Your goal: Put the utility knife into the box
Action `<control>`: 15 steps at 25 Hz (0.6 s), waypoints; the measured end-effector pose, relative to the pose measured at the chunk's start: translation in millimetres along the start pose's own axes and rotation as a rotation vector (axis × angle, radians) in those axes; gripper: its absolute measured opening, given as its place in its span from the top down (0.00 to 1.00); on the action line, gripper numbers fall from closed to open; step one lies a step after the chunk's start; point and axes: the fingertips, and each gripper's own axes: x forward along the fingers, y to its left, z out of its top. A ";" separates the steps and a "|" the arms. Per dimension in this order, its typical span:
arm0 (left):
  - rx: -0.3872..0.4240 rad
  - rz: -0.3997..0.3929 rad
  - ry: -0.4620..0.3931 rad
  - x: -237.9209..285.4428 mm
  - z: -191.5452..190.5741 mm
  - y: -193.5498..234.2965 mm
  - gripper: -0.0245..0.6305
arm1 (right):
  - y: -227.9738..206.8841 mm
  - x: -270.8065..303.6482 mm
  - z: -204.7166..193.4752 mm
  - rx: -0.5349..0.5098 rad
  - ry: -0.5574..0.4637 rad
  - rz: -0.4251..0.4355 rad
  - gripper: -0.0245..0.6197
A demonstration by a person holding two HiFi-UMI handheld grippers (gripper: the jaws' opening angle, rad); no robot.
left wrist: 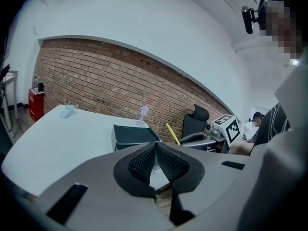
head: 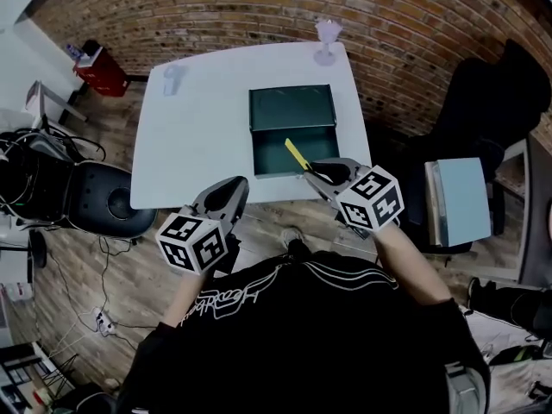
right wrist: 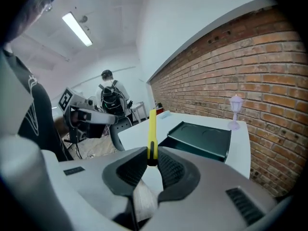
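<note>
A dark green box (head: 259, 155) lies open in the middle of the white table (head: 198, 136), its lid (head: 291, 108) folded back toward the wall. My right gripper (head: 314, 172) is shut on a yellow utility knife (head: 297, 155), which points out over the box's near right part. In the right gripper view the knife (right wrist: 152, 131) stands up from between the pads, with the box (right wrist: 202, 137) beyond it. My left gripper (head: 239, 185) hovers at the table's near edge, left of the box, shut with nothing in it (left wrist: 155, 147).
A pale goblet-shaped ornament (head: 327, 40) stands at the table's far right corner and a clear cup (head: 173, 78) at the far left. Black chairs flank the table at left (head: 103, 198) and right (head: 492, 110). A brick wall runs behind.
</note>
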 end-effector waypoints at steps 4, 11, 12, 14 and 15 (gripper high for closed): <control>-0.007 0.016 0.011 12.7 5.6 13.7 0.90 | -15.7 24.0 -0.7 -0.069 0.082 0.023 0.85; -0.043 0.056 0.017 24.8 6.4 46.0 0.90 | -46.0 69.9 -20.7 -0.168 0.244 0.023 0.85; -0.046 0.064 0.017 25.8 6.1 51.0 0.90 | -50.1 75.8 -24.7 -0.176 0.268 0.024 0.85; -0.059 0.079 0.011 27.3 4.7 61.0 0.90 | -57.7 87.7 -35.2 -0.191 0.319 0.026 0.85; -0.069 0.086 0.005 28.0 4.0 66.3 0.90 | -61.9 93.8 -40.9 -0.197 0.347 0.025 0.85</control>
